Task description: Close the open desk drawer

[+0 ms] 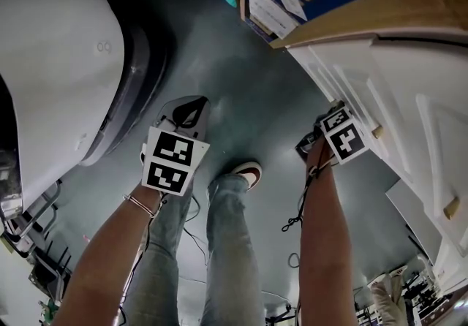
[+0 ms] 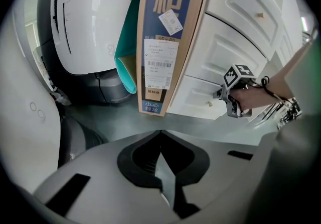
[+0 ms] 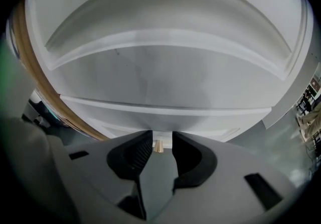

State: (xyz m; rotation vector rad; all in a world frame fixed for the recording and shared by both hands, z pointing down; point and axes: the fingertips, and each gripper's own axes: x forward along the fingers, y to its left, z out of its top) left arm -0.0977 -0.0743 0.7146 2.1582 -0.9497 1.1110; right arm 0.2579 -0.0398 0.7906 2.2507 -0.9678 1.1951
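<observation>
The cardboard box (image 2: 165, 42) stands between the rolled mat (image 2: 125, 62) and the desk (image 2: 241, 32).

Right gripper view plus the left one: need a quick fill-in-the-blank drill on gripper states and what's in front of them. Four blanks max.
1. The right gripper is ____, not clamped on anything.
2. The small knob on the white drawer front sits ____ its jaws, untouched by the pads.
3. The left gripper is ____, with nothing in its jaws.
4. In the left gripper view, a tall ____ box leans against the white drawers.

Missing words: open; between; shut; cardboard
</observation>
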